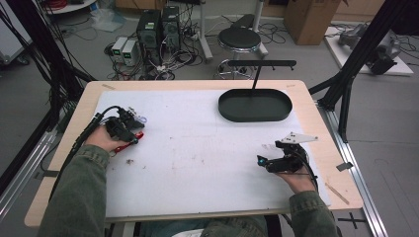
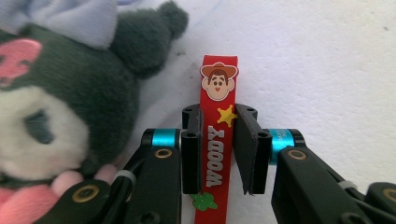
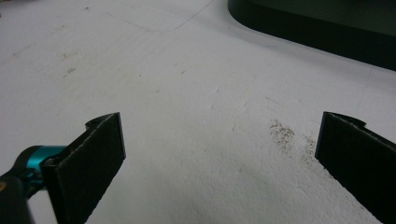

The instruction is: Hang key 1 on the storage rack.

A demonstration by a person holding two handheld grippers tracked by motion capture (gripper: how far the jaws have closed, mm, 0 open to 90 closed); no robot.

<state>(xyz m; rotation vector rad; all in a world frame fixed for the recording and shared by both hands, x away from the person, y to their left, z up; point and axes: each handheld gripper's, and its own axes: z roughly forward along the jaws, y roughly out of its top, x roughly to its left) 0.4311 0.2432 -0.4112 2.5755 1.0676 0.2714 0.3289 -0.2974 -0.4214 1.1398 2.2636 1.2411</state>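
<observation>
White foam sheeting (image 1: 197, 158) covers the table, pitted and speckled. At nine o'clock on it, the left gripper (image 2: 218, 149) has its jaws closed onto a flat red rubbery strap (image 2: 218, 140) lettered WOODY, its lower end cut off by the frame. A fuzzy dark plush toy (image 2: 60, 107) lies just beside, partly out of frame. At four o'clock, the right gripper (image 3: 219, 154) stands wide open, holding nothing. An oval black tray (image 1: 254, 105) sits at one o'clock.
</observation>
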